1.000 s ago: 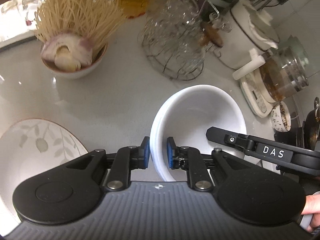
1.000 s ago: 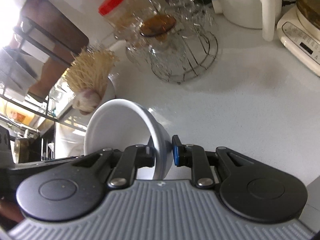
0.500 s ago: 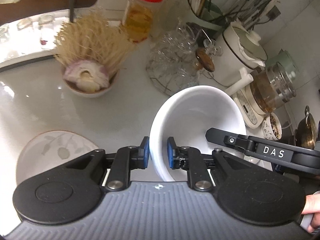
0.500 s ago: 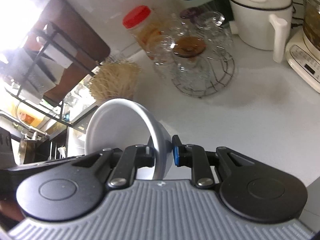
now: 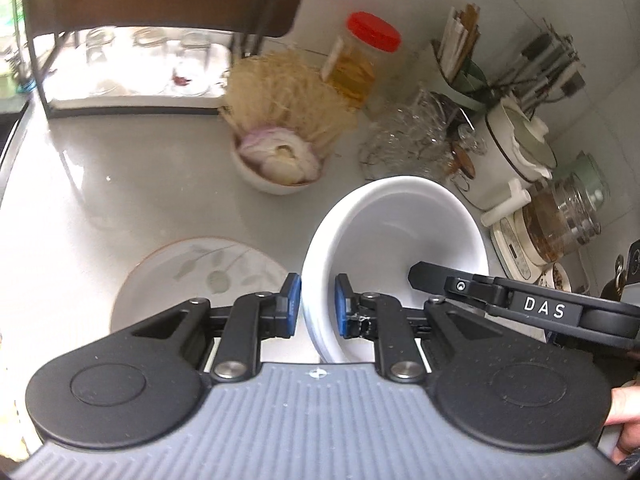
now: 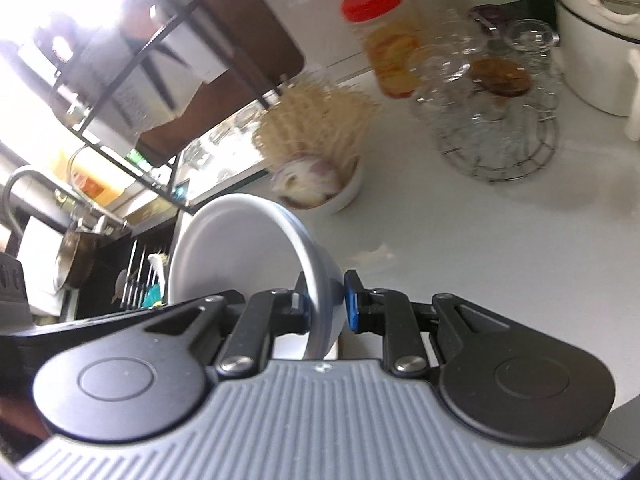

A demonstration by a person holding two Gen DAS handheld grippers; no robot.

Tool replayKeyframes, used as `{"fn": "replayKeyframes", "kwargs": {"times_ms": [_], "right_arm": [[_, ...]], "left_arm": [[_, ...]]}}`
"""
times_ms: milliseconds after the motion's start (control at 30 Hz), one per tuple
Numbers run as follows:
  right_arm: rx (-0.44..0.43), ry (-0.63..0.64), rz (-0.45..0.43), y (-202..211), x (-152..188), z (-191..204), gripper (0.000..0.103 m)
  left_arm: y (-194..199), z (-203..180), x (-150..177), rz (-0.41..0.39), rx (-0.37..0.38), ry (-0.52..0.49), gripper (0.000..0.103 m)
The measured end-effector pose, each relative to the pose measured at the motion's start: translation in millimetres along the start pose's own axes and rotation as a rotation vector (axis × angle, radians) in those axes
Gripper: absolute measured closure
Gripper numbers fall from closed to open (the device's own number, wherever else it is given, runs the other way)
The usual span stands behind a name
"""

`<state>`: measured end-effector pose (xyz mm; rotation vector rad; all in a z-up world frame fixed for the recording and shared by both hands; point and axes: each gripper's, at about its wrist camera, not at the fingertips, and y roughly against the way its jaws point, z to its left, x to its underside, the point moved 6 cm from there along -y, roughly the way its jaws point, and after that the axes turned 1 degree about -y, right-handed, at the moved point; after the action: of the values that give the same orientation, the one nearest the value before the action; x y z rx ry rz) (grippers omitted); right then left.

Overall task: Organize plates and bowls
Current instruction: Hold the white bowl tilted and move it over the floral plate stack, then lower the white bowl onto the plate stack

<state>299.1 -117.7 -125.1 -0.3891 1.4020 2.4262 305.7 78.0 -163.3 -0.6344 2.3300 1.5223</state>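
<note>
Both grippers hold one white bowl (image 5: pixel 400 236) above the grey counter. My left gripper (image 5: pixel 317 307) is shut on its near left rim, one blue pad inside and one outside. In the right wrist view the same white bowl (image 6: pixel 236 248) stands tilted on edge, and my right gripper (image 6: pixel 325 301) is shut on its right rim. The right gripper's black body, marked DAS, reaches into the left wrist view at lower right. A leaf-patterned plate (image 5: pixel 200 276) lies flat on the counter below left of the bowl.
A small bowl with onion and dry noodles (image 5: pixel 280 160) stands behind. Beyond it are a red-lidded jar (image 5: pixel 360 60), a wire rack of glasses (image 5: pixel 412 144), a white pot (image 5: pixel 516 156), a kettle (image 5: pixel 560 220) and a black shelf rack (image 5: pixel 120 40). A sink with utensils (image 6: pixel 132 276) lies left.
Both grippers have lifted the white bowl up and back off the counter. The noodle bowl and rack look farther away, and more of the leaf plate and shelf rack has come into view.
</note>
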Motion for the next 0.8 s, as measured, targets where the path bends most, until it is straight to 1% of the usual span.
{"fn": "replayKeyframes", "kwargs": {"times_ms": [167, 367, 500, 567, 700, 800], "right_arm": [[-0.027, -0.021, 0.043, -22, 10, 12, 0.082], [-0.01, 0.013, 0.104, -50, 28, 26, 0.082], [0.01, 0.023, 0.137, -67, 38, 30, 0.082], [0.032, 0.027, 0.147, -73, 42, 30, 0.082], [0.063, 0.019, 0.164, -83, 49, 28, 0.082], [0.069, 0.003, 0.183, -89, 50, 26, 0.082]], "left_arm": [[5, 30, 9, 0.015, -0.005, 0.036, 0.083], [-2, 61, 21, 0.046, -0.031, 0.045, 0.083], [-14, 80, 27, 0.076, -0.036, 0.073, 0.083], [-21, 85, 29, 0.105, -0.031, 0.089, 0.083], [-32, 91, 33, 0.127, -0.033, 0.072, 0.083], [-37, 95, 38, 0.137, -0.036, 0.085, 0.083]]}}
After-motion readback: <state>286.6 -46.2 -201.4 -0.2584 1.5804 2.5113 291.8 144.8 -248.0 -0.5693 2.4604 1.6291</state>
